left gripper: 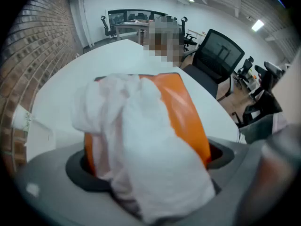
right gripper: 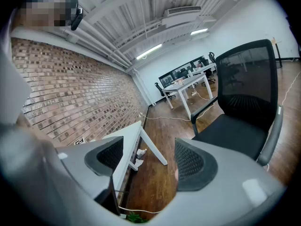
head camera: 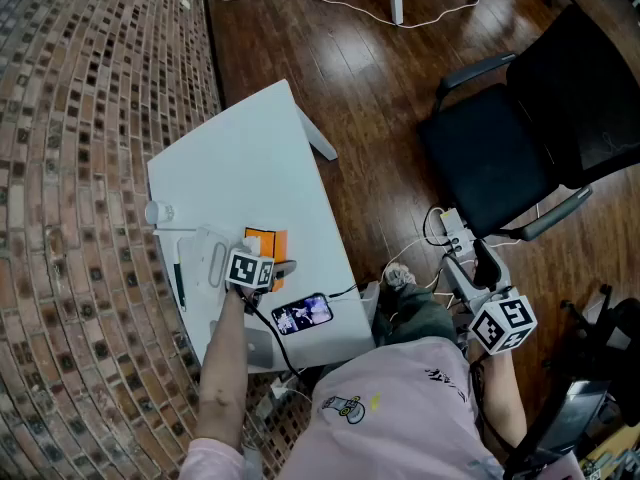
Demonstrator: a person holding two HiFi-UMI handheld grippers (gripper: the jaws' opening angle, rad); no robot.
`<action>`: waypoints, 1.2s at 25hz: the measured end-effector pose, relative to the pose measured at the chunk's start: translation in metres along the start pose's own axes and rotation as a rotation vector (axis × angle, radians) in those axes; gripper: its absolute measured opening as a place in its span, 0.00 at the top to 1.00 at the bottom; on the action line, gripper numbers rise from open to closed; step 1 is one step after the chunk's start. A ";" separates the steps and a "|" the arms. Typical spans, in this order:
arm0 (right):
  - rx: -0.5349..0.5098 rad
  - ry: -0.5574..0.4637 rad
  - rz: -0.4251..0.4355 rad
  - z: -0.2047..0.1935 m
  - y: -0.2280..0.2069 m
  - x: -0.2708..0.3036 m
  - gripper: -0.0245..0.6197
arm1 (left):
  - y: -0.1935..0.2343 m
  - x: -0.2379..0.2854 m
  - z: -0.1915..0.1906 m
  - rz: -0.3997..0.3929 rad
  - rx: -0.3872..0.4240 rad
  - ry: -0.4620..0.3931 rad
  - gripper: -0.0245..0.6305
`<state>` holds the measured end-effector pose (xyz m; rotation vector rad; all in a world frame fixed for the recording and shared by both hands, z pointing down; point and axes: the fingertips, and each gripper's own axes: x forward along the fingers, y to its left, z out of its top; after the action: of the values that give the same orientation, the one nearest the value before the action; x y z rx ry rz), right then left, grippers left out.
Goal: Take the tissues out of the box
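Observation:
An orange tissue box (head camera: 266, 242) lies on the white table (head camera: 250, 148) near its front. In the left gripper view the tissue box (left gripper: 183, 112) fills the gap between the jaws, and a bunched white tissue (left gripper: 141, 145) rises from it over its near side. My left gripper (head camera: 268, 266) points steeply down over the box, its jaws spread wide on either side. In its own view the left gripper (left gripper: 150, 166) is open. Loose white tissues (head camera: 205, 253) lie left of the box. My right gripper (head camera: 472, 263) hangs off the table to the right. Its own view shows the right gripper (right gripper: 146, 160) open and empty.
A lit phone (head camera: 302, 314) with a cable lies at the table's front edge, and a dark pen (head camera: 180, 283) lies at the left edge. A small white cap (head camera: 158, 211) sits by the brick wall. A black office chair (head camera: 520, 138) stands to the right on the wood floor.

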<state>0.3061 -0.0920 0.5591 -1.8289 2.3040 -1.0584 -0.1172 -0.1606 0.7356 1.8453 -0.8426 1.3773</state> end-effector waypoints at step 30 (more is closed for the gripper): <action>-0.380 -0.243 0.212 0.066 0.165 0.026 0.51 | -0.127 -0.455 -0.073 0.310 -0.486 -1.662 0.25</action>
<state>0.1829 -0.1325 0.4346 -1.6480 2.5976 -0.3667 -0.1578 0.0170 0.2940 2.1825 -2.0021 -0.6097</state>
